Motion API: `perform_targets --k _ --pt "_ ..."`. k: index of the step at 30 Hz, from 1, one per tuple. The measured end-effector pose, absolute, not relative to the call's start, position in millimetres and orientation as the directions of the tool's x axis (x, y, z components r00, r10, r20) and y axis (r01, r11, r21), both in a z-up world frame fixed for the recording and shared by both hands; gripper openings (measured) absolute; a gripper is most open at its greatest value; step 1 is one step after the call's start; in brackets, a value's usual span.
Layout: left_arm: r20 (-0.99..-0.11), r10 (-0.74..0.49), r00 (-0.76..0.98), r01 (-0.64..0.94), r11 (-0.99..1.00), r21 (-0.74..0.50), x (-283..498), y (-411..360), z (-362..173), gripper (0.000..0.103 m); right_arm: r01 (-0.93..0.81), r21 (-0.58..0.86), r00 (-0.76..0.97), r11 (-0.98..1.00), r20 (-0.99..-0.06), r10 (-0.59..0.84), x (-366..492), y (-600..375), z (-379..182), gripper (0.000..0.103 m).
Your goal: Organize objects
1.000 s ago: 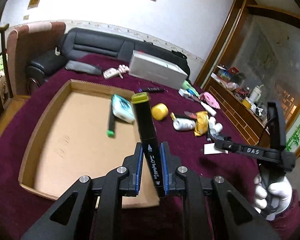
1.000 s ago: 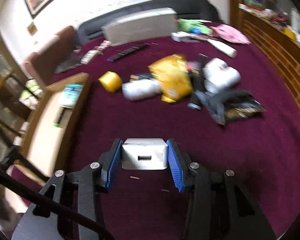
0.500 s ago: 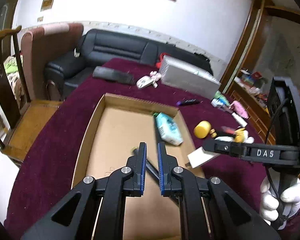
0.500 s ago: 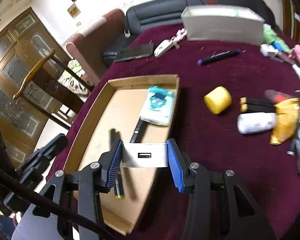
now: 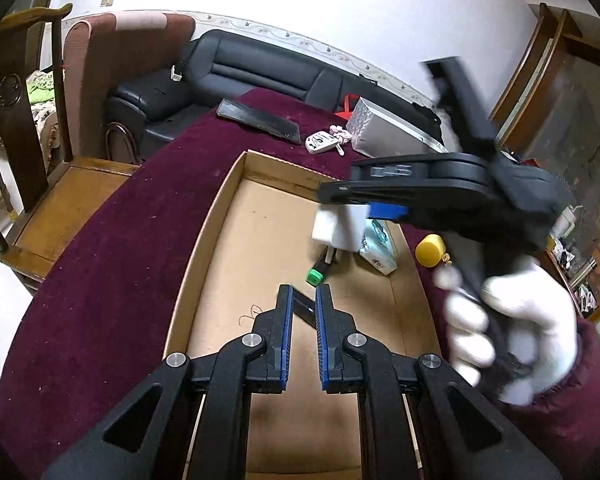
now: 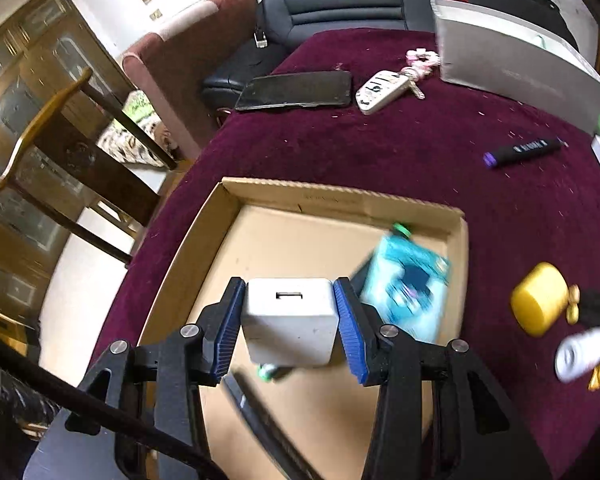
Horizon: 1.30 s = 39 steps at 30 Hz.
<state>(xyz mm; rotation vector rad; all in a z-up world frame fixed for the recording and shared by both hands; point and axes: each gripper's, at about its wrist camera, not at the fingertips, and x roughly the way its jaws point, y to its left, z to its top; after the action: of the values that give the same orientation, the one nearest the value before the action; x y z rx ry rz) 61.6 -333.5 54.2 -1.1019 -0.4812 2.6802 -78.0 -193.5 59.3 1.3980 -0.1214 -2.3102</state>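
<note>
Above cardboard tray (image 6: 204, 240), white charger (image 6: 290, 320) sits clamped between right fingers (image 6: 230, 326).

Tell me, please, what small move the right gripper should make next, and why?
Probably lower and open the right gripper: its jaws clamp the white square charger above the shallow brown cardboard tray, over bare floor beside the teal packet.

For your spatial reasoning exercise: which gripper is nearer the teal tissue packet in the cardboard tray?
Right. The right gripper hangs beside the teal tissue packet; the left gripper sits farther back.
</note>
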Motion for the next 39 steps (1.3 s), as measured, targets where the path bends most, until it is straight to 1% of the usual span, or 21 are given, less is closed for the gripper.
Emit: perform_targets --k 4,5,9,11,13,16,20,23,24,25,26,27,28,29,31,34,36,39 --pt "-0.647 0.309 -0.697 -0.065 -0.926 -0.373 62 -331 53 0.009 0.331 0.275 -0.376 -0.903 -0.839 -0.393 -95 -209 49 0.044" --pt "-0.649 0.312 -0.694 -0.065 -0.924 -0.376 61 -331 51 0.009 0.333 0.292 -0.359 -0.897 -0.840 -0.407 -99 -211 46 0.047" --pt "-0.651 0.318 -0.689 -0.059 -0.920 -0.387 62 -331 50 0.009 0.308 0.431 -0.304 -0.848 -0.801 -0.517 -110 -203 42 0.048" --pt "-0.651 0.318 -0.690 -0.054 -0.918 -0.392 64 -332 51 0.009 0.308 0.450 -0.313 -0.838 -0.784 -0.536 -108 -196 49 0.051" --pt "-0.646 0.317 -0.695 -0.047 -0.916 -0.399 66 -335 52 0.009 0.325 0.413 -0.334 -0.851 -0.791 -0.512 -98 -187 58 0.054" --pt "-0.636 0.318 -0.703 -0.037 -0.910 -0.414 68 -340 53 0.009 0.401 0.324 -0.313 -0.857 -0.831 -0.461 -68 -181 61 0.055" --pt "-0.631 0.315 -0.709 -0.021 -0.903 -0.428 72 -346 52 0.010 0.544 0.255 -0.248 -0.799 -0.861 -0.443 -17 -184 55 0.055" --pt "-0.637 0.310 -0.706 -0.009 -0.903 -0.430 75 -348 50 0.010 0.616 0.162 -0.266 -0.771 -0.878 -0.397 11 -195 45 0.055" --pt "-0.637 0.308 -0.707 -0.008 -0.904 -0.428 77 -348 51 0.010 0.631 0.111 -0.284 -0.768 -0.888 -0.362 15 -201 38 0.054" --pt "-0.636 0.306 -0.708 -0.007 -0.904 -0.427 77 -348 52 0.010 0.634 0.061 -0.302 -0.771 -0.898 -0.319 18 -205 31 0.043" --pt "-0.634 0.305 -0.711 -0.007 -0.904 -0.427 78 -348 52 0.010 0.632 0.037 -0.306 -0.774 -0.906 -0.293 17 -206 25 0.028" --pt "-0.631 0.303 -0.714 -0.006 -0.904 -0.427 80 -350 53 0.010 0.628 0.033 -0.304 -0.777 -0.909 -0.284 16 -206 21 0.026" --pt "-0.627 0.302 -0.718 -0.004 -0.903 -0.430 81 -351 54 0.010 0.624 0.028 -0.325 -0.781 -0.900 -0.292 16 -206 23 0.017" --pt "-0.624 0.301 -0.721 -0.002 -0.901 -0.433 81 -353 54 0.010 0.619 0.047 -0.308 -0.784 -0.904 -0.297 14 -208 23 0.014" --pt "-0.614 0.303 -0.729 0.000 -0.897 -0.442 83 -356 56 0.010 0.607 0.081 -0.293 -0.790 -0.902 -0.318 9 -212 24 0.013" --pt "-0.606 0.303 -0.735 0.000 -0.894 -0.447 85 -360 58 0.010 0.591 0.129 -0.274 -0.796 -0.896 -0.348 0 -226 24 0.013" --pt "-0.606 0.302 -0.735 0.003 -0.893 -0.449 85 -361 57 0.010 0.579 0.196 -0.234 -0.792 -0.890 -0.391 -12 -238 24 0.013" --pt "-0.611 0.304 -0.731 0.005 -0.893 -0.451 85 -362 55 0.010 0.565 0.217 -0.232 -0.796 -0.884 -0.405 -32 -261 26 0.013"
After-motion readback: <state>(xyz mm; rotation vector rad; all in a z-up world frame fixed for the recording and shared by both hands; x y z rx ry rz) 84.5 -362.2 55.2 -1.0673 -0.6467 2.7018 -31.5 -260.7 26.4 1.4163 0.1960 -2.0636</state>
